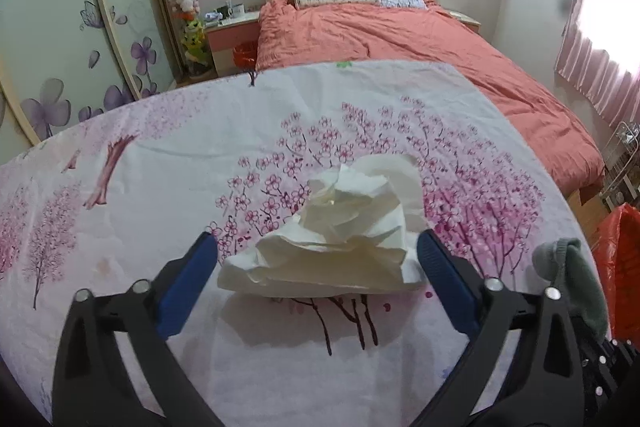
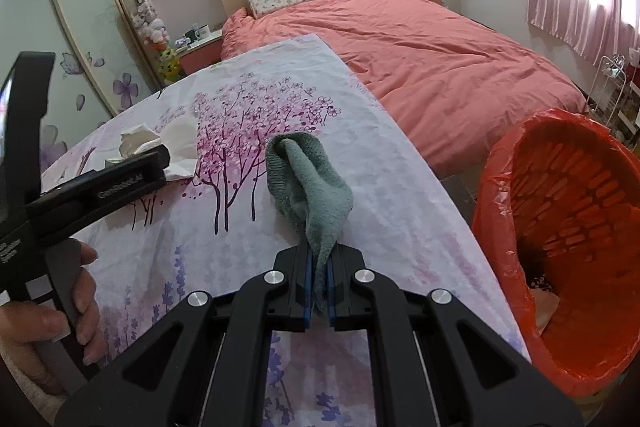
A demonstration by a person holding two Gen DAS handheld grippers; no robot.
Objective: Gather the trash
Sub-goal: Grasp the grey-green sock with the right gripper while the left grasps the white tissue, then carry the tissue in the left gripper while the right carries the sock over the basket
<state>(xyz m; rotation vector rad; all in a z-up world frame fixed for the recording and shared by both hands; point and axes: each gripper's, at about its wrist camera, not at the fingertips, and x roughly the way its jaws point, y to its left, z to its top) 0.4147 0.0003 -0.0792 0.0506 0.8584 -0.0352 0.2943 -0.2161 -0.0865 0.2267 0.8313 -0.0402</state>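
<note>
The left gripper [image 1: 318, 247] stood with its blue-padded jaws wide apart, one on each side of the crumpled white paper tissue [image 1: 340, 227]. The pads did not press on the tissue, which lay loose on the white tablecloth printed with pink blossom trees [image 1: 160, 187].

The right gripper [image 2: 319, 285] was clamped together on the grey-green knitted cloth, possibly a sock [image 2: 310, 183]. The far end of the cloth lay on the tablecloth, just beside the table's right edge.

The round plastic waste bin lined with a red bag [image 2: 500, 195] stood off the right edge of the table, near the right gripper. Something pale lay at the bottom of the bin; what it was could not be told.

Task progress, as judged:
1. The cloth was gripped but not yet over the bin.
2. The tissue was bracketed but not yet gripped.
3. Both items remained to be dropped into the bin.
4. No other loose trash showed on the tablecloth.

Writing: white lettering on the side of the left gripper's finger [image 2: 120, 183], seen in the right wrist view, appeared to read "GenRobot.AI". A second marking lower on the same tool was too blurred to read.

A person's hand [image 2: 52, 311] held the left tool's handle.
</note>
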